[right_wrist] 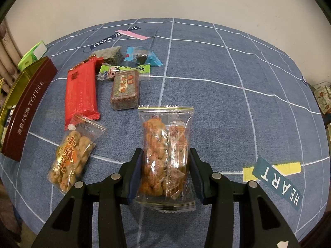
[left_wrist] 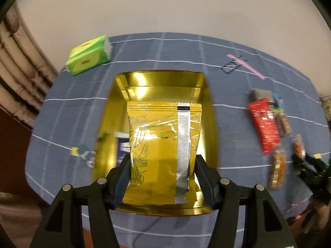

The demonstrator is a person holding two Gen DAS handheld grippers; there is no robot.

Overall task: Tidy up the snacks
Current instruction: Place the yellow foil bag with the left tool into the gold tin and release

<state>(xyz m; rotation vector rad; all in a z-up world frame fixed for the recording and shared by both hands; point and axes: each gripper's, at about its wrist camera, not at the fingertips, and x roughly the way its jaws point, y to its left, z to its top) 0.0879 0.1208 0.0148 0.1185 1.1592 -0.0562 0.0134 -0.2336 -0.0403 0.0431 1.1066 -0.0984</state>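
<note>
Both grippers point(left_wrist: 162, 177) point(right_wrist: 165, 175) look black, with silver rivets and seemingly dark-blue pads.

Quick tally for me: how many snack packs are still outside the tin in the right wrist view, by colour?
Clear twist packs: 2
Red pack: 1
Brown block: 1
Dark seaweed-look block: 1
Green candy: 1
Blue candy: 1
Total: 7

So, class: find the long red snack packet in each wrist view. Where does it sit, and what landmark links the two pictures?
Left wrist view: red packet at the right, on the blue cloth.
Right wrist view: red packet left of centre, beside the tin.
Shared landmark: the gold tin.
</note>
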